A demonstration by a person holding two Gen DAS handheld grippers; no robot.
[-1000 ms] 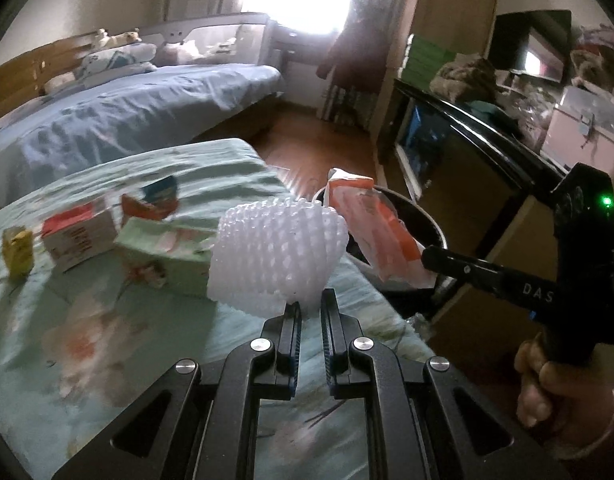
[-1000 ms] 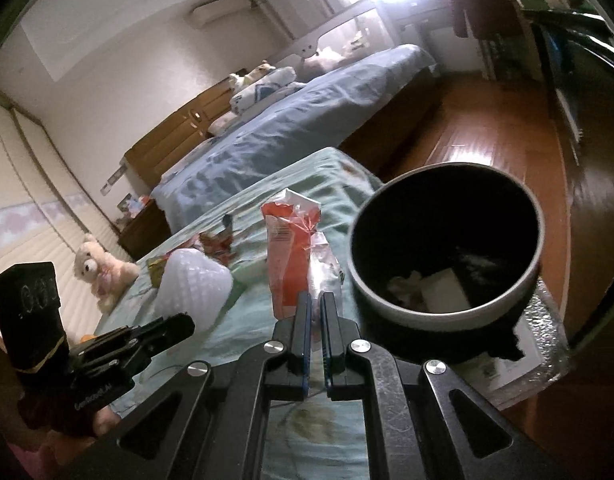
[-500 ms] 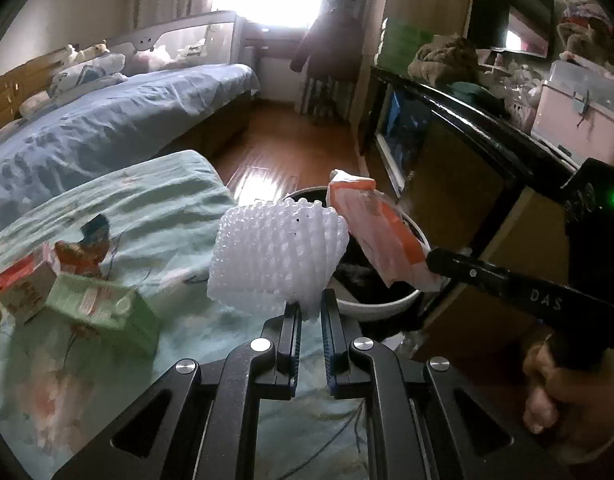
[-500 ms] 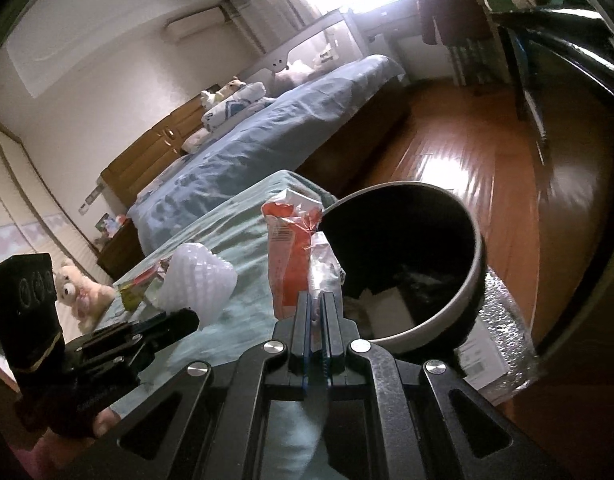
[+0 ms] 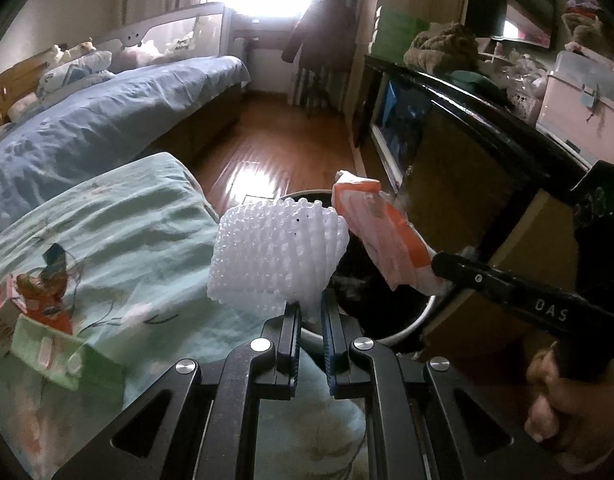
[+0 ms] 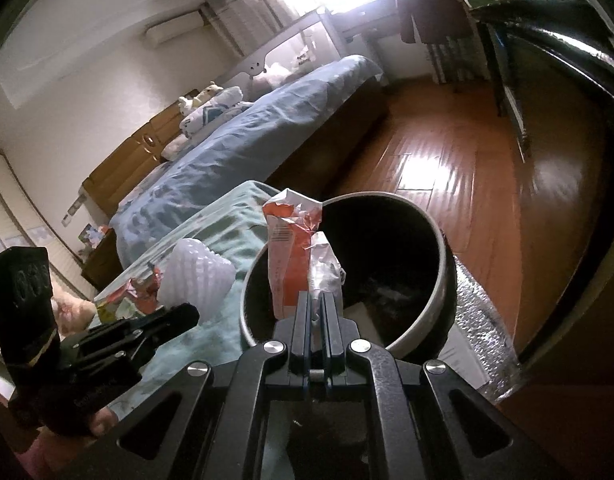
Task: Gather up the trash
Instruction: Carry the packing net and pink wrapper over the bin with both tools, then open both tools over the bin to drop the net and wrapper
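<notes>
While the left gripper (image 5: 310, 312) grasps the white foam net (image 5: 277, 254) at the bed's corner, the right gripper (image 6: 317, 304) clamps the orange wrapper (image 6: 289, 256) over the bin (image 6: 441, 280).

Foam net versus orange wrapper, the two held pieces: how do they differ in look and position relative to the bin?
The foam net is white, puffy and lattice-textured; the orange wrapper is flat, crinkled and printed orange and white. The foam net, in the left gripper, hangs at the bin rim nearest the bed; the orange wrapper, in the right gripper, is over the bin's opening. Both are pinched by their lower edge.
</notes>
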